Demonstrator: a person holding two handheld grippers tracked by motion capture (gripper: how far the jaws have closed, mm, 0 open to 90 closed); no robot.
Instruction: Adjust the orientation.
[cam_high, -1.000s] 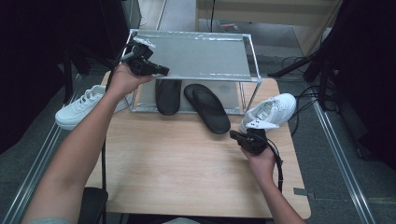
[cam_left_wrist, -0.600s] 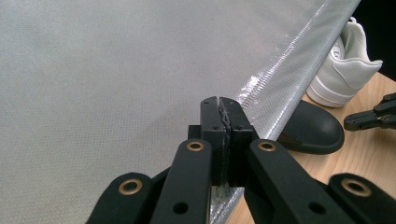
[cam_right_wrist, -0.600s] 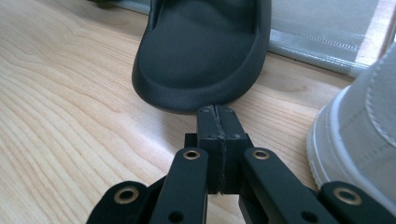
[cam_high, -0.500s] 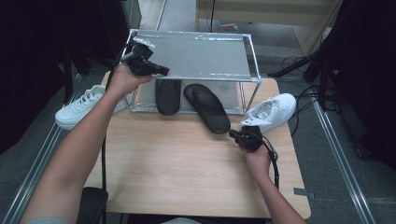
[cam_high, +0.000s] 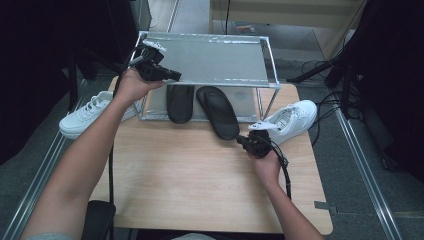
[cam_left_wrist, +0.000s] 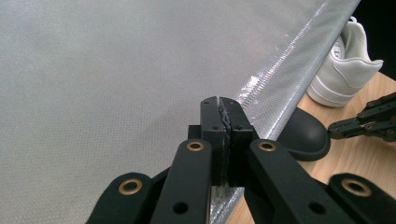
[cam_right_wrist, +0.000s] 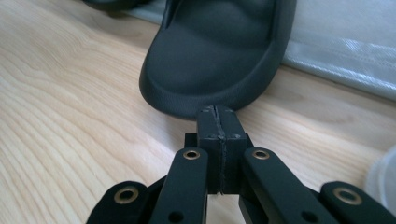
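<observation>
A black slipper (cam_high: 218, 114) lies slanted on the wooden table (cam_high: 175, 175), its far end under the shoe rack (cam_high: 210, 60). My right gripper (cam_high: 240, 142) is shut and empty, its tips right at the slipper's near end. In the right gripper view the closed jaws (cam_right_wrist: 215, 113) meet the rim of the slipper (cam_right_wrist: 219, 56); whether they touch it I cannot tell. A second black slipper (cam_high: 180, 102) sits under the rack. My left gripper (cam_high: 176, 77) hovers shut and empty over the rack's front left edge, above its grey mesh top (cam_left_wrist: 116, 70).
A white sneaker (cam_high: 292, 120) rests on the table just right of my right gripper. Another white sneaker (cam_high: 90, 116) lies at the table's left edge. The rack's silver frame (cam_left_wrist: 280, 79) runs along the table's far side. Cables trail from both grippers.
My right gripper has slid left and a little forward, up to the near end of the slanted slipper. The left gripper has stayed over the rack.
</observation>
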